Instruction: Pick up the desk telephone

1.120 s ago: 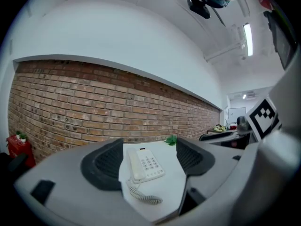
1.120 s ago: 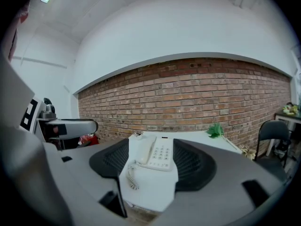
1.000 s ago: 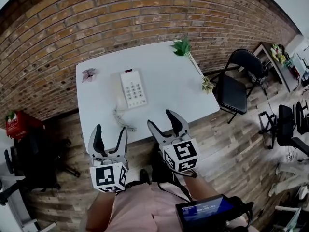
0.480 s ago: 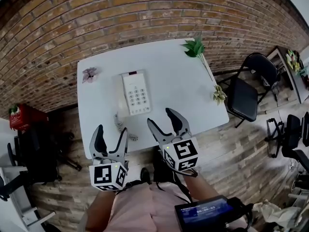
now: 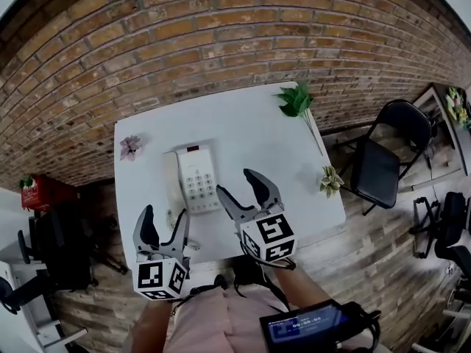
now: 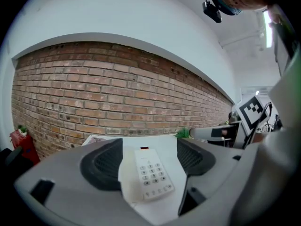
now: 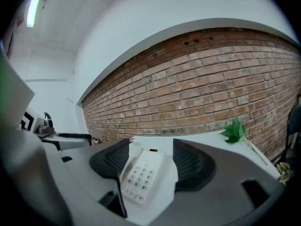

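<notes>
Left hand-held gripper (image 5: 165, 216), jaws apart; desk telephone (image 5: 197, 182) ahead

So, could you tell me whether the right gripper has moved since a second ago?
Yes. The right gripper has come forward from the table's near edge, further over the tabletop, and its tips now stand beside the desk telephone's right side.

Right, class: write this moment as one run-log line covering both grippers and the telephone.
stage: pre-grasp | left gripper: open, empty | right gripper: open, empty | desk telephone: flat on table, not gripped
</notes>
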`<state>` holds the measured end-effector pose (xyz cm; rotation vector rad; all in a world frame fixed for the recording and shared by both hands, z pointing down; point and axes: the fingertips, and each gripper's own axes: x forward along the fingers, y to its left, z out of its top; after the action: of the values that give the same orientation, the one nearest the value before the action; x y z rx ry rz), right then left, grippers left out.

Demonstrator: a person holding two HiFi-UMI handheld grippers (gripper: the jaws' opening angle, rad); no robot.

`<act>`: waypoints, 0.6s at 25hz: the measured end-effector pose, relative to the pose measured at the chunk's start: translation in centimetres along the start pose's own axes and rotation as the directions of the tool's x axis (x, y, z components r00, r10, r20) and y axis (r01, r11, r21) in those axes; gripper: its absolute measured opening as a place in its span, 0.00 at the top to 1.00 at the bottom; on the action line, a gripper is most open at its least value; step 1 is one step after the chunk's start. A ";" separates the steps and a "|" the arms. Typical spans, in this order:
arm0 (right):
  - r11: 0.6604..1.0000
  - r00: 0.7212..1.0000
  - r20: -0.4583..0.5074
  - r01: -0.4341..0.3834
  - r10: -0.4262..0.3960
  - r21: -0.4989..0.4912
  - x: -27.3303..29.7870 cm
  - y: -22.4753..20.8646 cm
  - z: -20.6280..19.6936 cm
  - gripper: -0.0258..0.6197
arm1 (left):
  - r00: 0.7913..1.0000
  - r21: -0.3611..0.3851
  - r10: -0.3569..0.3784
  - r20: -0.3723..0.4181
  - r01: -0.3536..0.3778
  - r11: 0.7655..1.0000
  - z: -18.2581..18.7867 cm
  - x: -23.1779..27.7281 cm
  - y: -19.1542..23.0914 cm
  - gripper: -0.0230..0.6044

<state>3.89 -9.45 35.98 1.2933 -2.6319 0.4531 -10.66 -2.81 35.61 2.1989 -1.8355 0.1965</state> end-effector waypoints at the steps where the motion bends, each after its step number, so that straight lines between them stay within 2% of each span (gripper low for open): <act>1: 1.000 1.000 0.001 -0.013 0.013 0.001 0.4 -0.3 0.4 0.50 | 1.000 -0.004 0.001 -0.002 -0.001 1.000 0.3 0.5 -0.3 0.40; 5: 0.998 0.998 0.011 -0.058 0.058 -0.004 1.9 -1.6 2.1 0.50 | 1.000 -0.060 -0.010 0.002 0.010 0.998 1.6 2.5 -1.3 0.39; 9: 0.995 0.996 0.015 -0.093 0.093 -0.029 3.6 -2.3 3.9 0.50 | 1.000 -0.060 0.000 0.013 0.001 0.998 2.5 3.6 -1.2 0.39; 15: 0.990 0.992 -0.006 -0.128 0.128 -0.051 5.9 -2.2 4.8 0.50 | 1.000 -0.079 0.009 -0.011 -0.010 0.997 2.6 5.0 0.0 0.37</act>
<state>1.96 -16.78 33.60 1.1127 -2.7165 0.4029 -9.86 -8.28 34.50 2.1325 -1.8161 0.1354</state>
